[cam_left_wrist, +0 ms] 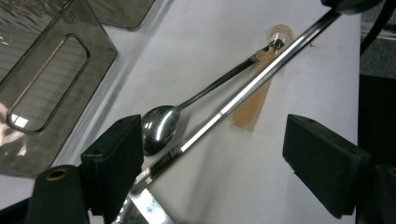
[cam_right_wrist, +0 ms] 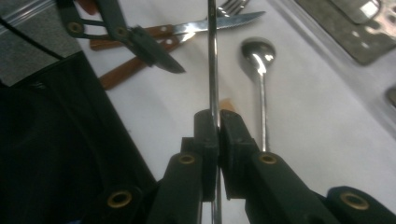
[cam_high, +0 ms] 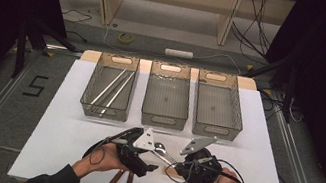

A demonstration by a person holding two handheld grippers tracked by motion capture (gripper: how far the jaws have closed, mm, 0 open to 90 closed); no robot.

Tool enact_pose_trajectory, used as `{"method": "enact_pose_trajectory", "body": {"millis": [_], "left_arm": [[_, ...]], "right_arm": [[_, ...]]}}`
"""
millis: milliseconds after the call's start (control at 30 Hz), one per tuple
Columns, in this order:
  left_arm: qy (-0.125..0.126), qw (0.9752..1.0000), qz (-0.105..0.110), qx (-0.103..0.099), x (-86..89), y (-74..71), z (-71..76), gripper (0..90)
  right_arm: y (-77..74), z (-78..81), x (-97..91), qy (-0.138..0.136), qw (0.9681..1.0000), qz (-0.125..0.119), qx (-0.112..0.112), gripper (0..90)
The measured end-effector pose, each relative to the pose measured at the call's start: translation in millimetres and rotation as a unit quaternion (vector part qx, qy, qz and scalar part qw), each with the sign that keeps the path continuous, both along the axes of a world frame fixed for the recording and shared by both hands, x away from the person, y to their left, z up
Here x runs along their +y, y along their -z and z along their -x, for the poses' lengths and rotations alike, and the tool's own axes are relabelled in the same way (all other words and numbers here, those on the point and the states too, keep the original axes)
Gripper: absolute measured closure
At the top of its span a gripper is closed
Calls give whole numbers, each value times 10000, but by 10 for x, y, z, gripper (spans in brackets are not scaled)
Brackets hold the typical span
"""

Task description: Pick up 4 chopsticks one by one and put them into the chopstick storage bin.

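My right gripper [cam_right_wrist: 218, 122] is shut on a thin polished metal rod [cam_right_wrist: 213, 56], which runs straight out from its jaws. In the left gripper view the same rod [cam_left_wrist: 243, 91] crosses diagonally between the wide-apart jaws of my left gripper [cam_left_wrist: 215, 161], close to the left jaw; that gripper is open. A steel spoon [cam_left_wrist: 161, 127] lies on the white table [cam_left_wrist: 196, 42] beside the rod, bowl up. In the high view both grippers, left [cam_high: 151, 166] and right [cam_high: 174, 166], meet near the front edge, with the rod [cam_high: 166, 156] bridging them.
Three clear bins stand in a row behind: the left bin [cam_high: 90, 90] holds two similar rods, then the middle bin [cam_high: 162, 120] and the right bin [cam_high: 215, 129]. A wooden-handled knife [cam_right_wrist: 219, 23] and a fork [cam_right_wrist: 233, 6] lie by the left hand. Wooden handles [cam_high: 120, 180] overhang the front edge.
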State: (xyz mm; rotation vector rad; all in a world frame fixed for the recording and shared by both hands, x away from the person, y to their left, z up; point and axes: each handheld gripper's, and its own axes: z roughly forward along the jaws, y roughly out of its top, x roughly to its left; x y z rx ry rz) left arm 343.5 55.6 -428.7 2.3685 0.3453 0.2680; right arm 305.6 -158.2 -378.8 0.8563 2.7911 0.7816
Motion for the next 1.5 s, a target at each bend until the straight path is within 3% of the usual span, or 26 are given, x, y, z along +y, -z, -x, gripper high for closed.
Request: {"method": "enact_pose_trajectory", "body": {"millis": [167, 400, 733, 900, 1067, 1233, 1367, 1500], "left_arm": [[198, 9996, -177, -58, -40, 27, 17, 254], [506, 9980, -372, -32, -46, 47, 46, 467], [789, 9957, -486, 79, -46, 48, 58, 665], [921, 9931, -711, 155, -58, 19, 85, 697], [1116, 9887, -1001, 48, -83, -11, 141, 745], [1319, 9855, -1067, 67, -93, -31, 181, 823], [1142, 9877, -1070, 66, -73, -41, 158, 829], [860, 9913, -988, 115, -22, -47, 107, 829]], "right_arm": [[6, 24, 59, -192, 9998, -44, 40, 868], [1, 49, 95, -345, 9993, -92, 75, 868], [-5, 83, 130, -528, 9985, -95, 83, 867], [2, 88, 127, -671, 9977, -97, 53, 866], [29, 54, 82, -845, 9962, -155, 102, 855], [35, -31, 11, -608, 9975, -351, -6, 781], [5, -79, -55, -358, 9971, -669, -68, 637], [-54, -88, -103, -39, 9949, -991, -200, 547]]}}
